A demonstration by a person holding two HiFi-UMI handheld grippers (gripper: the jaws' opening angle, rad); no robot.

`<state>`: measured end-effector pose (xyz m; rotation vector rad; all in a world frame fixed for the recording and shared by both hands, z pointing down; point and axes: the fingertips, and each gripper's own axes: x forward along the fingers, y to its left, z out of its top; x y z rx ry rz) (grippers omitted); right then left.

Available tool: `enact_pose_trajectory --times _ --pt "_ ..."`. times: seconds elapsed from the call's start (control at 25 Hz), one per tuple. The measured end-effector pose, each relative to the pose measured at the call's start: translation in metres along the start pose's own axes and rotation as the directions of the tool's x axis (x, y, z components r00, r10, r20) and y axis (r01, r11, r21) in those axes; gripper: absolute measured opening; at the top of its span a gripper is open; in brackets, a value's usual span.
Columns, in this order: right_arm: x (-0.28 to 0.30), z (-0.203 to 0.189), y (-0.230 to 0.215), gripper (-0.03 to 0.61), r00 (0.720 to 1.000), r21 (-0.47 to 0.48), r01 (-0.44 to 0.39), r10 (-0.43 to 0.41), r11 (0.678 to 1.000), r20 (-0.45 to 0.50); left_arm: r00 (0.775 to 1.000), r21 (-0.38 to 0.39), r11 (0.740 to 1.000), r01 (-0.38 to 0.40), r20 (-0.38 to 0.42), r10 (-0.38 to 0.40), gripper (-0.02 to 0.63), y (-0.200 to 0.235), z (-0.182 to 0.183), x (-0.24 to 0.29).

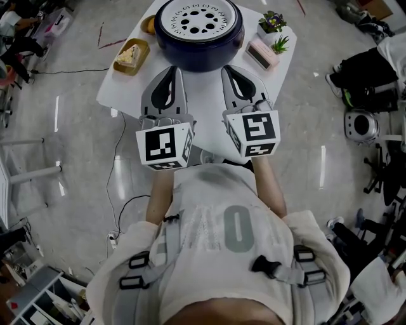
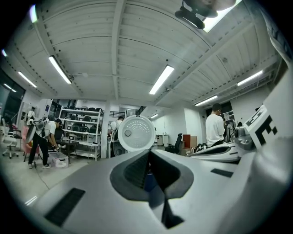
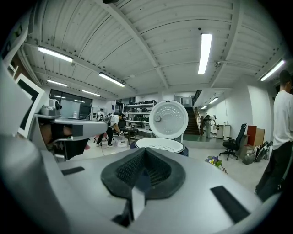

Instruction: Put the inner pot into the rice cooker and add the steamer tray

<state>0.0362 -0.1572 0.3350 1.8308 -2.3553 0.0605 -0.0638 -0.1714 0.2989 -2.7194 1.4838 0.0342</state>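
Note:
A dark blue rice cooker (image 1: 198, 46) stands at the far side of a white table (image 1: 120, 89). A white steamer tray (image 1: 198, 19) with several holes sits in its top. My left gripper (image 1: 170, 70) and right gripper (image 1: 228, 68) lie side by side just short of the cooker, both shut and holding nothing. In the left gripper view the shut jaws (image 2: 149, 156) point level at the cooker's raised round lid (image 2: 136, 133). The right gripper view shows its shut jaws (image 3: 145, 153) aimed at the cooker (image 3: 160, 146) with the tray's white rim and the lid (image 3: 168, 119) above it.
A wooden dish with bread (image 1: 131, 55) stands left of the cooker. A pink box (image 1: 262, 53) and small potted plants (image 1: 273, 23) stand to its right. People, shelves (image 2: 84, 132) and an office chair (image 3: 234, 140) fill the room beyond the table.

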Motion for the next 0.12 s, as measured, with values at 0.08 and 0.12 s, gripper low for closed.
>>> enact_pose_trajectory --times 0.08,0.12 --pt "0.0020 -0.0005 0.0075 0.006 1.000 -0.012 -0.017 0.017 1.000 -0.012 1.000 0.004 1.000 0.000 -0.003 0.000 0.021 0.0017 -0.0001 0.0009" --pt "0.0028 -0.0011 0.0113 0.006 0.999 -0.018 -0.025 0.025 1.000 -0.021 1.000 0.004 1.000 0.000 -0.004 0.000 0.021 0.0024 -0.0001 0.0013"
